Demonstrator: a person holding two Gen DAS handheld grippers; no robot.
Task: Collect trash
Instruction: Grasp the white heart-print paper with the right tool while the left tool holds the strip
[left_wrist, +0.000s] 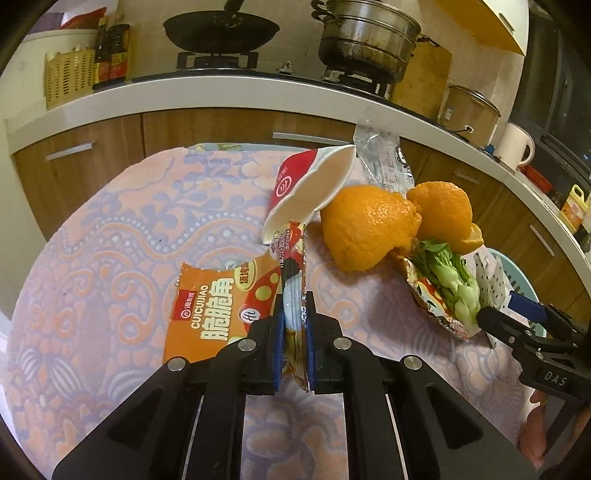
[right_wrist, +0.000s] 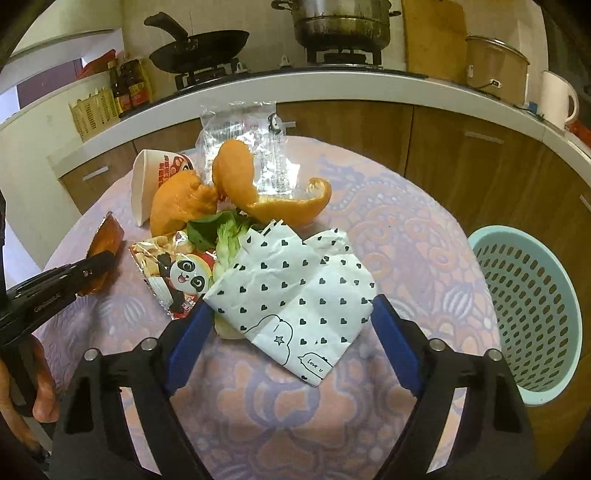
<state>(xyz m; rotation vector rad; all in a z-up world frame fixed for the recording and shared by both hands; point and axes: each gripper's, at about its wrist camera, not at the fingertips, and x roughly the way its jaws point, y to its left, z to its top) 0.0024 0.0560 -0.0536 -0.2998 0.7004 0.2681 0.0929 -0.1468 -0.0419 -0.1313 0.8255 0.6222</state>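
My left gripper (left_wrist: 295, 301) is shut on a raised fold of the orange snack bag (left_wrist: 218, 299), whose remaining part lies on the cloth. The right wrist view shows that gripper (right_wrist: 98, 267) at far left with the bag (right_wrist: 105, 236). My right gripper (right_wrist: 291, 317) stands open, and the white heart-print paper (right_wrist: 295, 284) lies on the table between its blue pads. Behind the paper are green leaves (right_wrist: 221, 229), a panda foil packet (right_wrist: 177, 273), orange peels (right_wrist: 177, 206), a tipped paper cup (right_wrist: 142, 184) and a clear plastic wrapper (right_wrist: 251, 147).
A teal perforated basket (right_wrist: 532, 314) stands low beside the table's right edge. The round table carries a pink and lilac patterned cloth (right_wrist: 406, 240). Beyond it runs a kitchen counter (left_wrist: 221, 99) with a wok, pots and bottles. A hand (right_wrist: 40, 387) holds the left tool.
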